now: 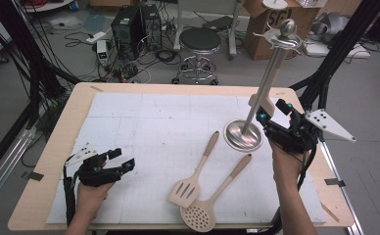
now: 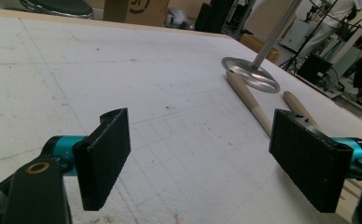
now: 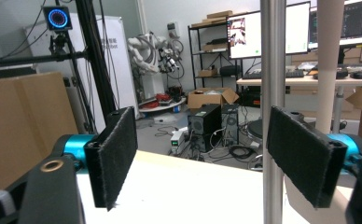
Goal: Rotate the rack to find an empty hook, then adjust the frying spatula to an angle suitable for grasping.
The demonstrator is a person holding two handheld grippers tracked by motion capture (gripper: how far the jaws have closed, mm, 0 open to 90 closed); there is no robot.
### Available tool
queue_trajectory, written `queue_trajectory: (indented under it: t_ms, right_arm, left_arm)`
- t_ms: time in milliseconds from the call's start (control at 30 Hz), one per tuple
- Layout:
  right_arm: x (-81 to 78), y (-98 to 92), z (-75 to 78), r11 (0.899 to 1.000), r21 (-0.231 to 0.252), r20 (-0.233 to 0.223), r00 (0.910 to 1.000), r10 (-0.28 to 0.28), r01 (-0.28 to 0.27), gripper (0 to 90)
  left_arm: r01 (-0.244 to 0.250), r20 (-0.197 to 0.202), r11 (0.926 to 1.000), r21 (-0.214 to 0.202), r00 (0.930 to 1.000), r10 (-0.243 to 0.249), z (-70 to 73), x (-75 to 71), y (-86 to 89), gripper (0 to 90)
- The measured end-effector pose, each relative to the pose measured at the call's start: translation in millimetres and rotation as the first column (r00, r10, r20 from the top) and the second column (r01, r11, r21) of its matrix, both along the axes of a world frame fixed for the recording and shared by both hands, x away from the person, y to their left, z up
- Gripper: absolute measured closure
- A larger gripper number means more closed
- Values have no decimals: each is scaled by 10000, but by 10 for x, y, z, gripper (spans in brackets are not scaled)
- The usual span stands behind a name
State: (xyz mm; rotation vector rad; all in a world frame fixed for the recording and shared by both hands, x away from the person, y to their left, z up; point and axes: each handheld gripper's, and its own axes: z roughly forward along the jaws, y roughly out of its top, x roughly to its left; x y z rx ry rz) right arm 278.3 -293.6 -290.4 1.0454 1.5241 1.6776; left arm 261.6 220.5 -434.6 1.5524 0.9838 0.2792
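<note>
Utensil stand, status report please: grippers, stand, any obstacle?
Right gripper open beside stand pole. Left gripper open, holding nothing. Two spatulas flat on mat, clear.

High view: fixed above the near edge of the table (image 1: 56, 147), facing forward and down, whole top plus floor beyond. Left gripper view: low, close over the near-left part, facing toward the far-right corner. Right gripper view: near the right edge, level, facing the room. All three share the metal stand (image 1: 266, 93) (image 2: 272, 42) (image 3: 273, 112).
</note>
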Motion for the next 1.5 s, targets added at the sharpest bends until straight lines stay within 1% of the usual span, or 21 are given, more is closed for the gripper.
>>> queue_trajectory:
  t_ms: [167, 300, 467, 500, 567, 633, 767, 867, 1000, 1100, 1300, 1367, 1433, 1500]
  right_arm:
    - [-67, -32, -118, 9999, 34, -164, 9998, 133, -133, 228]
    - [-116, -48, -244, 9996, -102, -320, 9992, 251, -254, 227]
    - [-189, -73, -348, 9999, 12, -316, 9994, 111, -110, 227]
    - [-201, -69, -368, 9999, 10, -367, 9993, 106, -106, 227]
    - [-221, -59, -411, 9998, -159, -416, 9991, 69, -76, 227]
    - [-239, -65, -452, 9999, -94, -488, 9988, 68, -72, 226]
    - [-291, -72, -531, 10000, -46, -480, 9988, -5, 3, 218]
    - [-312, -84, -588, 9999, -137, -540, 9985, -24, 16, 218]
    - [-323, -96, -653, 9999, -128, -638, 9980, 16, -24, 218]
    - [-329, -91, -699, 10000, -56, -725, 9974, 45, -49, 218]
    - [-369, -93, -804, 9998, -140, -784, 9968, 146, -158, 218]
    - [-371, -100, -831, 9997, -196, -889, 9959, 159, -178, 218]
    - [-384, -113, -861, 9997, -135, -874, 9960, 203, -215, 218]
    - [-392, -115, -904, 9995, -257, -930, 9955, 183, -208, 218]
  left_arm:
    - [28, -56, 10000, -83, 10000, -28, -5, 8, -6, 211]
    - [38, -54, 10000, -42, 10000, -38, -14, 11, -7, 211]
    - [30, -67, 10000, -93, 10000, -31, -15, 6, -1, 211]
    - [36, -67, 10000, -93, 10000, -36, -14, 6, -1, 211]
    - [64, -30, 9999, -85, 10000, -64, -12, 7, -4, 211]
    - [58, -24, 10000, -51, 10000, -58, -11, 5, -9, 211]
    - [92, 10, 9999, -57, 10000, -92, -10, 4, -9, 211]
    - [39, -28, 10000, -80, 10000, -39, -16, 10, -8, 211]
    - [48, -61, 10000, -50, 10000, -49, -22, 14, -3, 211]
    - [2, -55, 9999, -135, 10000, -3, -17, 11, -1, 211]
    - [90, -88, 10000, -32, 9999, -91, -24, 23, -25, 211]
    - [130, -49, 9999, -6, 9999, -130, -23, 24, -30, 211]
    - [151, -35, 9999, 15, 9999, -151, -18, 22, -32, 211]
    - [178, -17, 9998, 6, 9998, -178, -12, 21, -31, 211]
